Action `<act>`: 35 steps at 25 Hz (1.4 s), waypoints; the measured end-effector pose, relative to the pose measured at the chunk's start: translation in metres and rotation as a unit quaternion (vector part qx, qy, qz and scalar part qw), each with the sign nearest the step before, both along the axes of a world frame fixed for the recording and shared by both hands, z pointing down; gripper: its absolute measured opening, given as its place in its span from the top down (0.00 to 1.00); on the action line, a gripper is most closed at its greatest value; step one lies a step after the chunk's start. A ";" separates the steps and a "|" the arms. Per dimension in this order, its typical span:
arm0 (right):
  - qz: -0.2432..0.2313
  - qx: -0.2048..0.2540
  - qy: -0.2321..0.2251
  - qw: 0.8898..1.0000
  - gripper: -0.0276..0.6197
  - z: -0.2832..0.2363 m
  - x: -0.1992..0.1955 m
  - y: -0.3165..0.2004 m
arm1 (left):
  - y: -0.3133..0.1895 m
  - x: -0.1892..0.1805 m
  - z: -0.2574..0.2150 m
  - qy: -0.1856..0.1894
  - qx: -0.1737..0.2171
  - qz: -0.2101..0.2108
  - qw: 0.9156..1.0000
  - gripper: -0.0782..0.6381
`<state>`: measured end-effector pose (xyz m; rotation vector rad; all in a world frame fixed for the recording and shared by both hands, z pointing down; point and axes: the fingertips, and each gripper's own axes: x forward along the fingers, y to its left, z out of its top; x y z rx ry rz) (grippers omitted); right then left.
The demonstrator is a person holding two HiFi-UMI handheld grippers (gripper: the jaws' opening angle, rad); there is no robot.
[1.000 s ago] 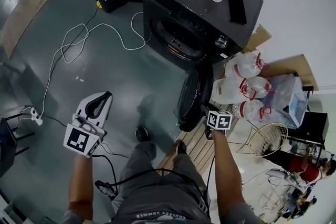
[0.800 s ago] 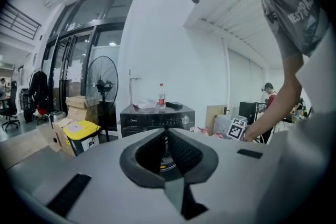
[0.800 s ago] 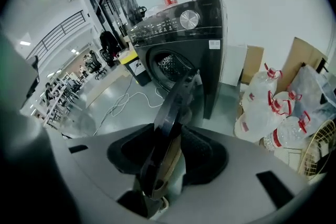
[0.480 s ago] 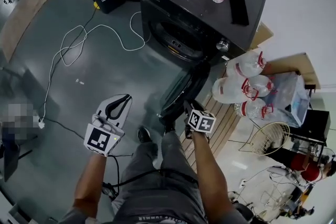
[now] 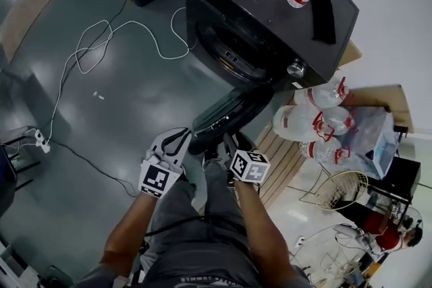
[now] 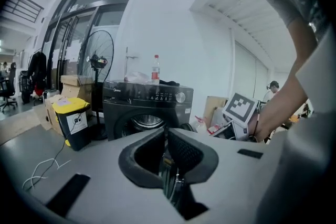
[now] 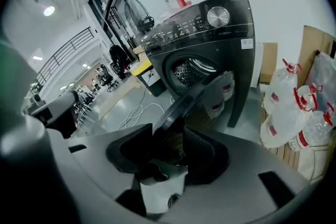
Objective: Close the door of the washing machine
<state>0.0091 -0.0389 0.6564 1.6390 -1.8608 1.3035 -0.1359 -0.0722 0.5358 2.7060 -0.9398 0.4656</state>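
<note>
The washing machine [image 5: 270, 17] stands against the wall with its round door [image 5: 226, 114] swung out on the hinge side, hanging over the floor [image 5: 101, 131] towards the person. The drum mouth [image 5: 233, 54] lies open behind it.

The right claw [image 5: 226, 144] sits at the door's free edge. Its jaws are opening, with the rim running down between them and the pads not pressing on it. The left claw [image 5: 177, 141] is just beside the same edge, jaws together with nothing between them.

To my eye, the step is the push home. It would go best with a flat shove on the outer face near the free edge, far from the hinge. The push should follow the door's arc, not run straight at the cabinet, and carry through until the latch catches. The right claw should clear the rim first so it is not pinched in the gap.

The cabinet is a boxy shell, dark and smooth with a faint sheen. The door is a thick disc with a glossy dark ring around a bowl-like window, likely slick under the claws. The floor is smooth, grey and slightly reflective. The claw pads [image 7: 207, 157] look like matte black rubber, scooped and rounded, set in pale, hard plastic bodies.
</note>
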 end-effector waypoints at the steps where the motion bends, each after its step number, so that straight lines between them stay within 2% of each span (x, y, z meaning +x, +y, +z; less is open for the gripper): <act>1: -0.010 0.002 0.001 1.000 0.65 -0.001 -0.003 -0.003 | 0.000 0.006 0.008 -0.001 -0.003 -0.001 1.000 0.85; 7: -0.066 0.017 0.016 0.998 0.65 -0.002 -0.017 -0.018 | -0.005 0.032 0.056 -0.023 -0.015 -0.002 1.000 0.85; 10: -0.096 0.035 0.050 0.993 0.68 -0.008 -0.018 -0.028 | -0.013 0.037 0.075 -0.033 -0.021 -0.010 0.999 0.85; 12: -0.116 0.054 0.081 0.989 0.72 -0.014 -0.015 -0.037 | -0.019 0.040 0.086 -0.042 -0.025 -0.012 0.999 0.85; 17: -0.166 0.083 0.146 0.972 0.72 -0.023 -0.004 -0.061 | -0.035 0.046 0.108 -0.061 -0.034 -0.018 0.997 0.85; 21: -0.200 0.094 0.177 0.959 0.72 -0.023 -0.002 -0.075 | -0.046 0.047 0.116 -0.063 -0.034 -0.024 0.997 0.85; 24: -0.219 0.100 0.187 0.952 0.75 -0.023 -0.006 -0.082 | -0.057 0.042 0.116 -0.063 -0.030 -0.037 0.997 0.85; 35: -0.220 0.109 0.187 0.951 0.78 -0.028 -0.015 -0.111 | -0.097 0.029 0.116 -0.067 -0.021 -0.067 0.995 0.85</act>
